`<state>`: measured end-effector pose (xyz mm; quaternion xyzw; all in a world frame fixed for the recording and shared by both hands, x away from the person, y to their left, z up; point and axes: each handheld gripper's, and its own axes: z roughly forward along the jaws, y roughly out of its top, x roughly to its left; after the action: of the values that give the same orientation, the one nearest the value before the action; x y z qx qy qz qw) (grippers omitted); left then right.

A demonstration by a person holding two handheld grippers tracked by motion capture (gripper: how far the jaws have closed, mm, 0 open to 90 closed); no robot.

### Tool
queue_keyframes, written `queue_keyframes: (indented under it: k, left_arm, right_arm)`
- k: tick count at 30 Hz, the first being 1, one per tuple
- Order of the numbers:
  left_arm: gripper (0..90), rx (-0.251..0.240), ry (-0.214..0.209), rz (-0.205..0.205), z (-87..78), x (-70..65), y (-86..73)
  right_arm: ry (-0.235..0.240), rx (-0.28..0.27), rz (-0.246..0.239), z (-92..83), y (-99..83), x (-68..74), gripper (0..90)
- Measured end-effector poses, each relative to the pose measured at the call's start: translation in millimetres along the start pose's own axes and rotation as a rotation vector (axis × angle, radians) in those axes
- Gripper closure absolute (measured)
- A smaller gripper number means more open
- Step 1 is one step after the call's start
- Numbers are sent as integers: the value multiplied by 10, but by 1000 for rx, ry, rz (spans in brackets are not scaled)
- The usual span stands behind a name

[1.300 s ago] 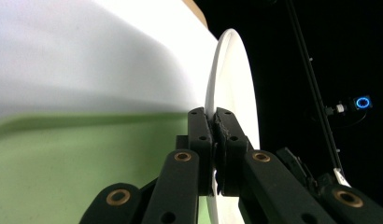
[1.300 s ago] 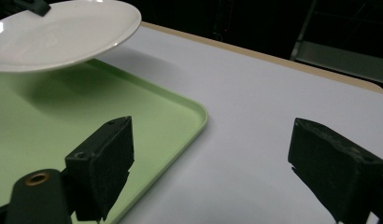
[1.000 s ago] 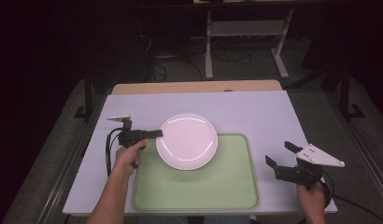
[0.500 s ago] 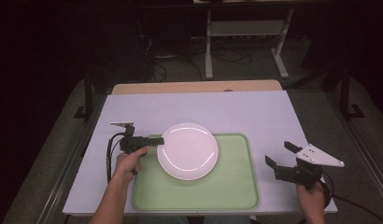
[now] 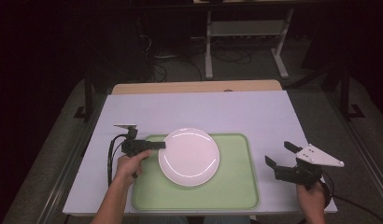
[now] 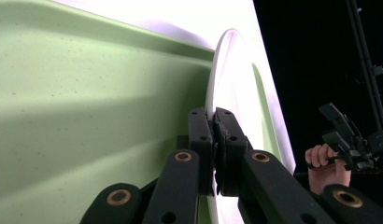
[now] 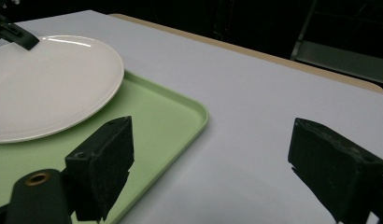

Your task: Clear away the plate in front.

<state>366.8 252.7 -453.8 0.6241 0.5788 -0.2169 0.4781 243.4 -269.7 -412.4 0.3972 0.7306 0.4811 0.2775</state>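
A white round plate [image 5: 189, 156] hangs just above the green tray [image 5: 236, 186], held by its left rim. My left gripper [image 5: 162, 145] is shut on that rim; in the left gripper view its two pads [image 6: 201, 140] clamp the plate [image 6: 234, 88] edge-on, with the tray [image 6: 87, 107] behind. My right gripper [image 5: 279, 155] stands open on the table to the right of the tray, nothing between its fingers. In the right gripper view its jaws [image 7: 210, 158] frame bare table beside the tray's corner [image 7: 189, 112], and the plate [image 7: 49, 84] lies to the left.
The white table [image 5: 203, 109] has free room behind and on both sides of the tray. A wooden strip [image 5: 194, 87] runs along its far edge. A metal stand [image 5: 245, 32] and cables lie on the dark floor beyond.
My left gripper has carried the plate toward me and slightly left, from over the tray's far edge to over the tray's middle. The right gripper has stayed put.
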Motion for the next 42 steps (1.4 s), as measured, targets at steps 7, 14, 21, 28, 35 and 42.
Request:
queue_keyframes:
  k: [7, 14, 21, 28, 35, 42]
  left_arm:
    - [875, 0, 6, -1, -23, 4, -53]
    - [875, 1, 9, 8, -31, -29, -111]
    - [875, 2, 19, 4, -40, -42, -180]
    - [874, 4, 24, 3, -4, -60, -234]
    - [873, 13, 24, 2, 51, -76, -280]
    - [871, 11, 30, 10, 54, -82, -308]
  right_arm:
    - [2, 3, -2, 7, 0, 6, 133]
    - [5, 10, -4, 21, -3, 15, 133]
    - [8, 16, -10, 35, -9, 13, 133]
    - [11, 17, -12, 36, -8, 22, 134]
    - [10, 23, -15, 49, -8, 24, 133]
    - [12, 23, -20, 51, 2, 36, 133]
